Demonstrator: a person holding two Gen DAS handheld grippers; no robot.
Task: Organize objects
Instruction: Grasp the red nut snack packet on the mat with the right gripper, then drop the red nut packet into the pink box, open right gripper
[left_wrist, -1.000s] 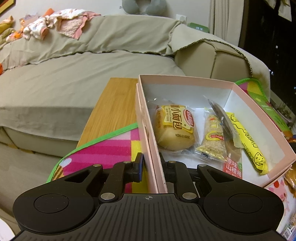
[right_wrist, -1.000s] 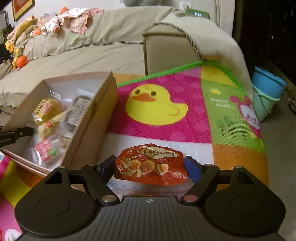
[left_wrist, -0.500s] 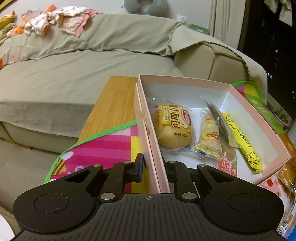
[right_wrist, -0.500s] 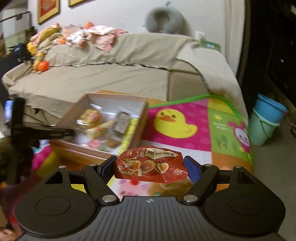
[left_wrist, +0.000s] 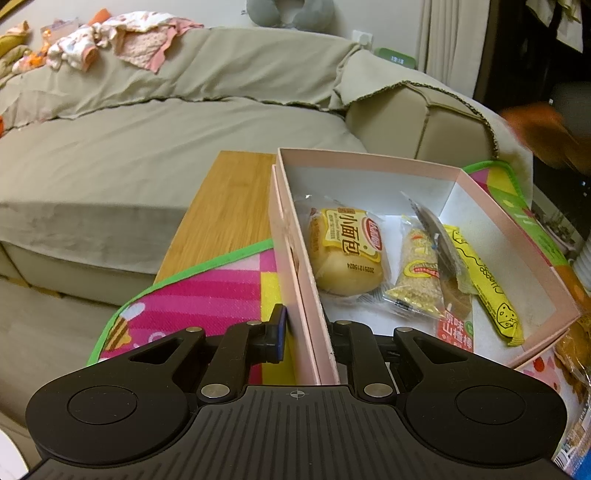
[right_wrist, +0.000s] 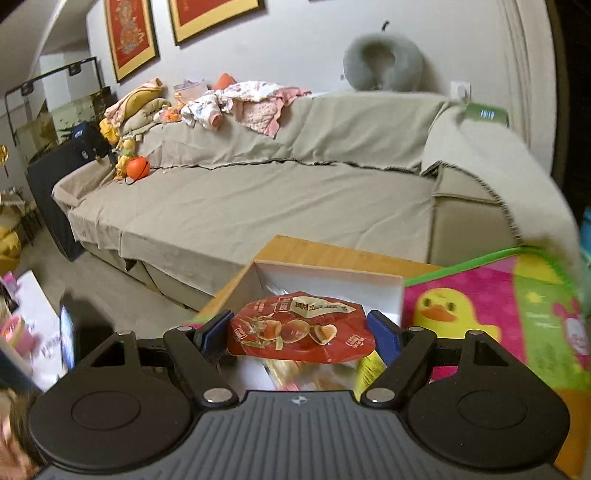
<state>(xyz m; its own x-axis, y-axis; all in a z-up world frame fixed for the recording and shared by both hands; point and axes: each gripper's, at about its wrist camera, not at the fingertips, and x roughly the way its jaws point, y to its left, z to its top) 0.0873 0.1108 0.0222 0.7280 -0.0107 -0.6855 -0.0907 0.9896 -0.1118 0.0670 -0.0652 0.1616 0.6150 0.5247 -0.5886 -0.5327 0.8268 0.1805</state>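
A pink cardboard box stands on the colourful mat and holds a small bread pack, a sesame bar, a yellow stick pack and a hawthorn pack. My left gripper is shut on the box's near left wall. My right gripper is shut on a red snack bag, which hangs above the same box. That bag shows as an orange blur at the upper right of the left wrist view.
The mat with a yellow duck covers a wooden table. A beige sofa with clothes and toys runs behind it. More snack packs lie right of the box. A person's blurred hand is at the lower left.
The right gripper has risen and swung left with the red bag, from the mat to above the box. The left gripper has kept its grip on the box wall.
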